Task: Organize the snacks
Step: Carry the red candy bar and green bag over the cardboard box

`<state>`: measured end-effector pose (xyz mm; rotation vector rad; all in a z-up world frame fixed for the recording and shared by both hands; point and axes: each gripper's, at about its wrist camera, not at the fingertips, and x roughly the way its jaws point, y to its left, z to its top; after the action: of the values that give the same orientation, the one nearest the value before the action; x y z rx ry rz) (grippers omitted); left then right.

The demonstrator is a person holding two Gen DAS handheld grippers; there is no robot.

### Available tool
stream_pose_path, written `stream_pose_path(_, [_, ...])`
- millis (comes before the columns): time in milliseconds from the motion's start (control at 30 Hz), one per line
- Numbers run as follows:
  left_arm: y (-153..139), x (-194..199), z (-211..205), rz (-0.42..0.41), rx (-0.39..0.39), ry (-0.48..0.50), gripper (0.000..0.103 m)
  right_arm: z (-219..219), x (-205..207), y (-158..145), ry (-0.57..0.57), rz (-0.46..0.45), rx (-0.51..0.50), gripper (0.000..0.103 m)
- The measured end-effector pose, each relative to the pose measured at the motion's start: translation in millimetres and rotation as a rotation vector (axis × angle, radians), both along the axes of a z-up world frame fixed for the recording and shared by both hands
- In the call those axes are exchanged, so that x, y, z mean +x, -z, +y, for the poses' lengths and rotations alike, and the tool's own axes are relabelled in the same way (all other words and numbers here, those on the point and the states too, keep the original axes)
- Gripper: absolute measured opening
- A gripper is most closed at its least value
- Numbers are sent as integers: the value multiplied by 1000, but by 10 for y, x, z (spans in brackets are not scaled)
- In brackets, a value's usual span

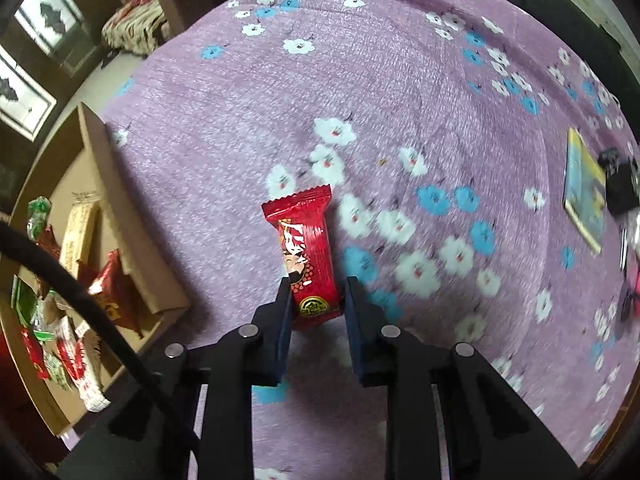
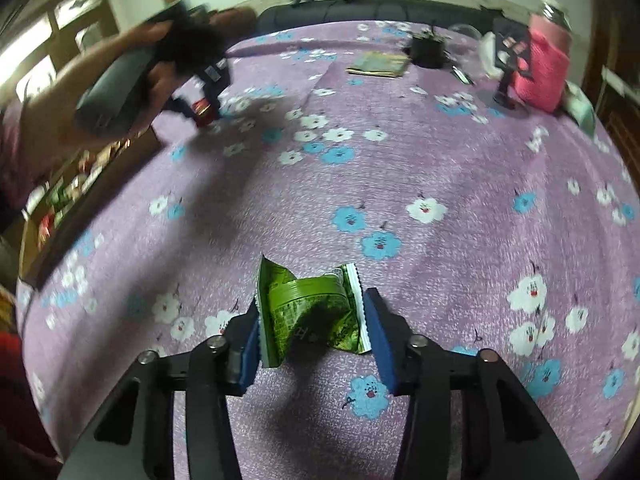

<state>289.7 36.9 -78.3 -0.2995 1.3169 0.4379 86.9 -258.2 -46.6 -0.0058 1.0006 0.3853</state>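
Observation:
My left gripper (image 1: 317,292) is shut on a red snack bar (image 1: 306,252) and holds it above the purple flowered cloth (image 1: 400,80). It also shows in the right wrist view (image 2: 200,110), blurred, with the red bar in its jaws. My right gripper (image 2: 312,312) is shut on a crumpled green snack packet (image 2: 312,312) above the cloth. A cardboard box (image 1: 104,184) with several snack packets (image 1: 72,344) stands at the left.
A yellow and blue book (image 1: 584,192) lies at the right, next to a black object (image 1: 622,188). At the far side are a black pot (image 2: 428,50), a flat packet (image 2: 378,65) and a pink-sleeved jar (image 2: 546,64).

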Motion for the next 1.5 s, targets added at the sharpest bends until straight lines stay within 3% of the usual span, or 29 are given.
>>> stream_pose_path(233, [2, -458, 12, -22, 32, 119, 26, 114, -70, -7, -12, -28, -85, 44])
stream_pose_path(400, [2, -967, -59, -32, 42, 255, 26, 174, -75, 4, -26, -36, -129, 48])
stream_pose_path(567, [-3, -1520, -164, -43, 33, 386, 26, 256, -89, 31, -45, -47, -166, 62])
stream_pose_path(700, [1, -2019, -261, -69, 41, 473, 26, 287, -91, 34, -23, -51, -168, 62])
stream_pose_path(767, [8, -2215, -305, -94, 40, 502, 26, 304, -81, 32, -10, -51, -172, 56])
stream_pose_path(867, [-30, -2430, -393, -140, 49, 524, 26, 375, -94, 18, -13, -60, -190, 44])
stream_pose_path(933, [-48, -2558, -425, -169, 65, 524, 26, 434, -116, 12, -17, -69, -212, 42])
stream_pose_path(1167, [-17, -2846, -403, -217, 77, 519, 27, 511, -253, 4, -17, -46, -166, 41])
stream_pose_path(1500, [-10, -2952, -356, -236, 64, 519, 27, 791, -499, -14, -78, -26, -133, 40])
